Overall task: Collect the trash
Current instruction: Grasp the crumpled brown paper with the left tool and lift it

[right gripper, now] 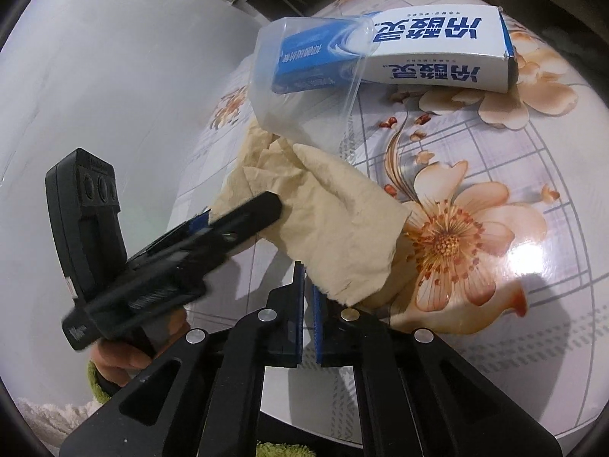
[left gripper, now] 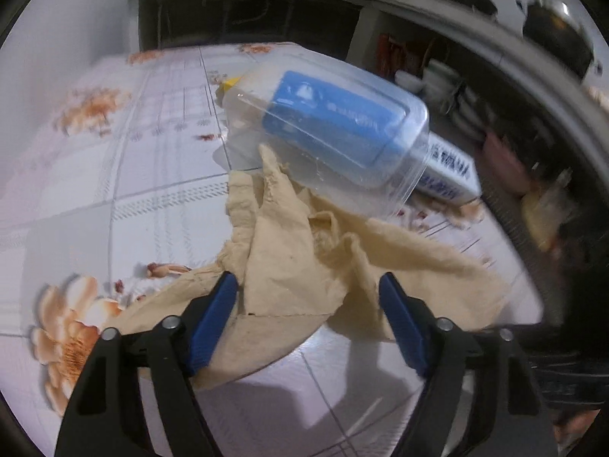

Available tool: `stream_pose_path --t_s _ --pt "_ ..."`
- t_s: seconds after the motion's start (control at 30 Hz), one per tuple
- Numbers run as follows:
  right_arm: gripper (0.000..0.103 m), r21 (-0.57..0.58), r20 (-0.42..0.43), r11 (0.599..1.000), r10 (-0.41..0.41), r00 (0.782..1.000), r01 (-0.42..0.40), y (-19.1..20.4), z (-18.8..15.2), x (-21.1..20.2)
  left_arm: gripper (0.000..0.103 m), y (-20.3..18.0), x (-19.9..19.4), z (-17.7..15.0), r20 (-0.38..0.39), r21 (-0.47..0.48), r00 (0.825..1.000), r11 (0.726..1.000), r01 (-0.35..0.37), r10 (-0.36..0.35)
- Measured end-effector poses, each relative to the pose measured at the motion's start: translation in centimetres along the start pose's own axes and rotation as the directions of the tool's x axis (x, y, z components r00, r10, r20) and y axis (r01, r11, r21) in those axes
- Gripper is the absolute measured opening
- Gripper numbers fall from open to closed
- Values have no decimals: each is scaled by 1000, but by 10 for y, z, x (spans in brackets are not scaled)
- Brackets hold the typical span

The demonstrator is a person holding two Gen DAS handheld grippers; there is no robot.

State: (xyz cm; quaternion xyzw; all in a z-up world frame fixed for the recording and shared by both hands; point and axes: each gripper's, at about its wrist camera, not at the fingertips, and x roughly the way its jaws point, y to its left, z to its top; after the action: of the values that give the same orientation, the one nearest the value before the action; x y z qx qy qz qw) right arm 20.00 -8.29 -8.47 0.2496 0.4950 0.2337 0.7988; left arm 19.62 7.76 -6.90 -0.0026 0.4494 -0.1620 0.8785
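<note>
1. Left gripper (left gripper: 308, 297): fingers spread wide, one on each side of a crumpled beige paper towel (left gripper: 304, 251). The blue pads (left gripper: 215, 320) flank the paper; no clamping is visible, so the towel is straddled, not held.
2. Right gripper (right gripper: 308, 297): jaws nearly closed, a narrow slit between the blue pads (right gripper: 298, 316). The lower edge of the paper towel (right gripper: 335, 224) lies just at the fingertips; I cannot tell whether it is pinched.
3. Paper towel lies on the floral tablecloth (right gripper: 475, 175), near the table's edge, its far end tucked under a clear plastic container (left gripper: 327, 125).
4. Clear container lies on its side, tilted, with its open mouth over one end of a blue-and-white carton (right gripper: 441, 53) that also lies on the cloth.
5. In the right wrist view the left gripper (right gripper: 243, 217) is seen from the side, touching the towel's left part.
6. Dark shelves (left gripper: 418, 57) stand behind the table.
</note>
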Motion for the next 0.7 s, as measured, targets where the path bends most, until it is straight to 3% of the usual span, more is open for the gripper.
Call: stream_pose_path --t_s 0.1,0.17,0.33,0.43,0.53,0.63,0.7 --pt "3 4 5 1000 -4 1000 4 -3 -2 -8 55 -13 3 -6 17 109 993 987 -120 119" --pt "3 5 9 1000 -12 1000 12 -4 -5 -13 49 -11 6 -5 28 118 993 986 -119 116" --pt "3 26 34 999 -33 999 32 -12 -12 -32 12 2 3 -5 54 72 988 987 -145 142" --pt "4 33 59 998 -46 997 44 -16 -15 -45 6 16 -2 -6 56 27 992 993 -119 117" --pt "5 36 81 998 -57 995 54 -19 -15 -57 5 28 -16 -10 78 6 987 990 -142 142" --pt "5 37 89 997 -65 994 62 -23 -16 -66 5 36 -48 -12 166 25 955 967 -253 245" --pt "6 38 90 997 -66 994 63 -23 -16 -66 5 35 -74 -14 248 60 908 930 -362 337"
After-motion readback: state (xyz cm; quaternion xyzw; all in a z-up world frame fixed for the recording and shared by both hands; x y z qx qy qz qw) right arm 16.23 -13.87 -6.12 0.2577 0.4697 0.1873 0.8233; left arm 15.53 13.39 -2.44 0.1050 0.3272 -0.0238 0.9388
